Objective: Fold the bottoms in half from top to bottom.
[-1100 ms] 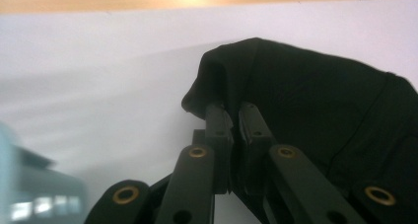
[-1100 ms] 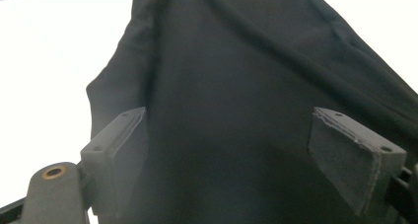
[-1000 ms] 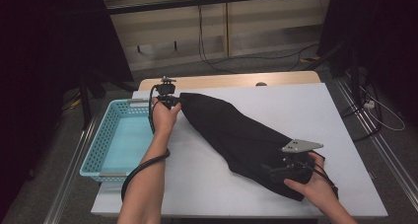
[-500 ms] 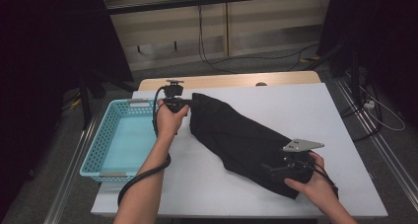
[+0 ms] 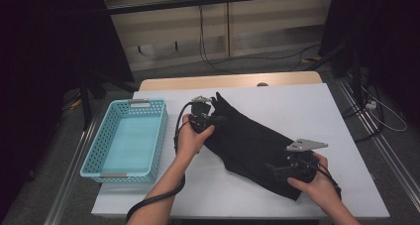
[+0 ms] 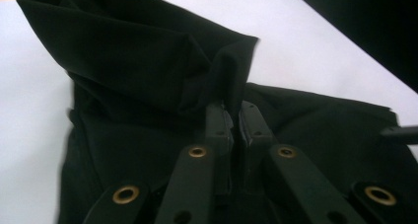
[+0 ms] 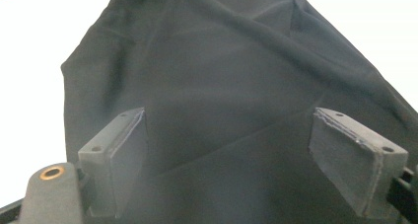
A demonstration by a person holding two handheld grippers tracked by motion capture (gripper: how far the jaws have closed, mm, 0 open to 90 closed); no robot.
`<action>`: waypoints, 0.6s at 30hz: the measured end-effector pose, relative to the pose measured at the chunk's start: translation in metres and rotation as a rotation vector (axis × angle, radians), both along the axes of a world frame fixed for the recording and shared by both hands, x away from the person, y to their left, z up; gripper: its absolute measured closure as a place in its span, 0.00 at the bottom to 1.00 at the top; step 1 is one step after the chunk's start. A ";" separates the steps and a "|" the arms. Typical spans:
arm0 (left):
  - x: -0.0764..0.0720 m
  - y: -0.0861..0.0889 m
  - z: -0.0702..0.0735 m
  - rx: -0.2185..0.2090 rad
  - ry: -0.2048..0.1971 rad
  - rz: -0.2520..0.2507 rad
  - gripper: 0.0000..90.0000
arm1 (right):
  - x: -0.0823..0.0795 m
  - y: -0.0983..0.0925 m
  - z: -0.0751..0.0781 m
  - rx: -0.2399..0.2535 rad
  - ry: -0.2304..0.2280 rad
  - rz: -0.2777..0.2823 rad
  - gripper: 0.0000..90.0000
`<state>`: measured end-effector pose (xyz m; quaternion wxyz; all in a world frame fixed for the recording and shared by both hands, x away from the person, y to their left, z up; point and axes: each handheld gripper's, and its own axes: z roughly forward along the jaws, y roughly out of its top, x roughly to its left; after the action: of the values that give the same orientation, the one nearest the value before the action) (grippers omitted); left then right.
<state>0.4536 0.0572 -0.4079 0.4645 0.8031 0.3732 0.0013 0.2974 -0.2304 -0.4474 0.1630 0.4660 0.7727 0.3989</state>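
So the black cloth [image 5: 252,143] lies slantwise across the white table [image 5: 341,116], basket [image 5: 124,140] alongside, probably for folding. Left gripper [image 5: 214,119] pinches its far corner to drag it over; right gripper [image 5: 289,169], jaws spread, just pins the near end.

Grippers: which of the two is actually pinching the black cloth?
The left gripper, by the basket: its jaws are shut on a fold of the black cloth. The right gripper's jaws stand wide apart.

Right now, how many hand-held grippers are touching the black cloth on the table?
2. The left hand-held gripper is shut on a fold at the far end of the black fabric garment; the right hand-held gripper sits open over the garment's near end.
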 end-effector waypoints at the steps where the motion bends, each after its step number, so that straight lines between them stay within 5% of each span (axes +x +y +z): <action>1: -0.003 -0.001 -0.002 -0.007 0.002 -0.006 0.95 | 0.000 0.000 0.000 -0.001 0.002 -0.002 0.17; 18: -0.035 -0.021 -0.014 0.021 -0.013 -0.130 0.94 | 0.005 -0.004 -0.002 -0.020 -0.004 -0.040 0.17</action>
<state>0.4190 0.0365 -0.4214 0.4577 0.8304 0.3170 -0.0198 0.3028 -0.2341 -0.4496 0.1771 0.4787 0.7670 0.3888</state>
